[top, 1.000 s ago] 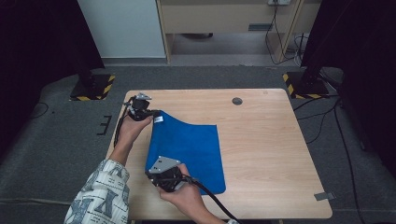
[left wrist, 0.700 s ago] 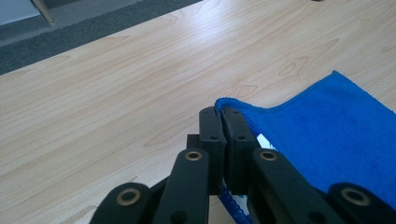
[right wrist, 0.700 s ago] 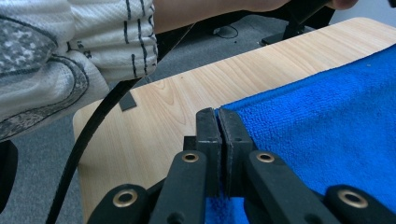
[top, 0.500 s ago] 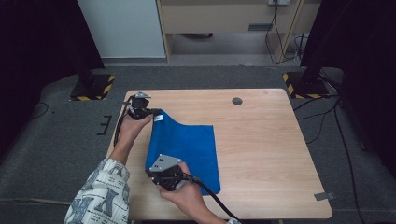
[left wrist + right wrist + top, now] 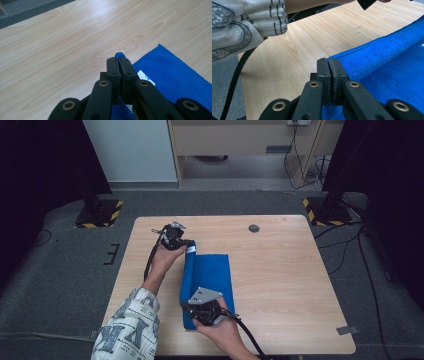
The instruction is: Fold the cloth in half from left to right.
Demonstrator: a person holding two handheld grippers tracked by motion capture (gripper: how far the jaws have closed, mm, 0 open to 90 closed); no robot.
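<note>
While the blue cloth (image 5: pixel 210 280) lies on the left half of the wooden table (image 5: pixel 290 285), fold it with both corners level. At the near end, the right gripper (image 5: pixel 200 312) has its jaws pressed together on the cloth's near left corner. At the far end, the left gripper (image 5: pixel 186 245) pinches the far left corner, beside a white label (image 5: pixel 145 77). Carry the 2 corners rightward at equal pace, keeping the raised edge (image 5: pixel 382 53) taut, and lower both onto the right edge.
</note>
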